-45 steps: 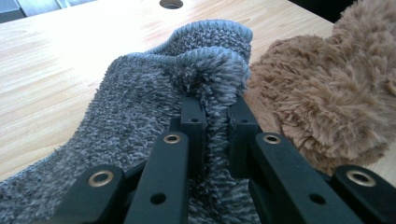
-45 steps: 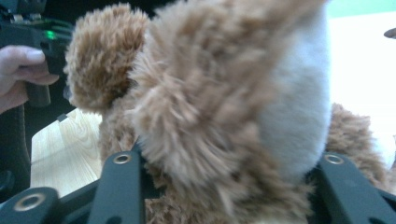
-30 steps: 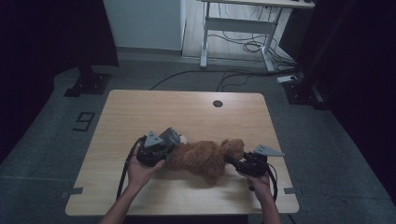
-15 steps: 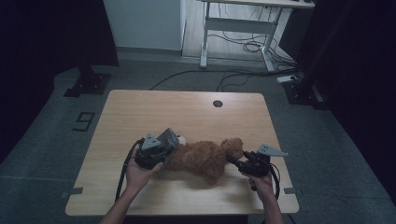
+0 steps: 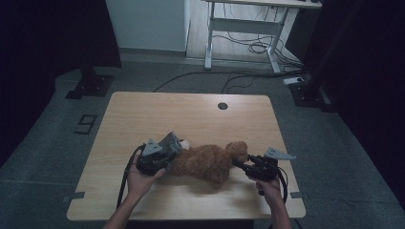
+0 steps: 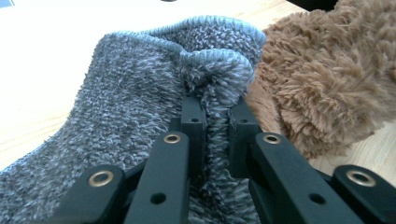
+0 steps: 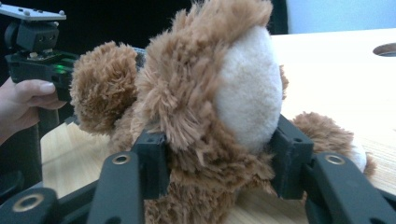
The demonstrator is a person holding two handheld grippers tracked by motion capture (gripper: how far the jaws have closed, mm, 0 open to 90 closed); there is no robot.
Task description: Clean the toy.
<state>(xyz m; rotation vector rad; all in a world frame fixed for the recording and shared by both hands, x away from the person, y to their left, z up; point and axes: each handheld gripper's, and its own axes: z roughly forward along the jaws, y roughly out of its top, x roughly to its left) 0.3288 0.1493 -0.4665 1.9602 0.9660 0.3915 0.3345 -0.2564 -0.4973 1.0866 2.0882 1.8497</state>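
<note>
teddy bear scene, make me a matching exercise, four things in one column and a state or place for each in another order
Things:
1. left gripper
2. right gripper
3. grey fuzzy sock
4. round hole

States or places:
A. in the table top near its far edge
B. jaws have just been closing, now pressed on the teddy bear's head
C. jaws pinching a fold of grey knit
D. bunched at the bear's far end from its head, cuff gathered

Pairs: 1-C, 2-B, 3-D, 4-A
</note>
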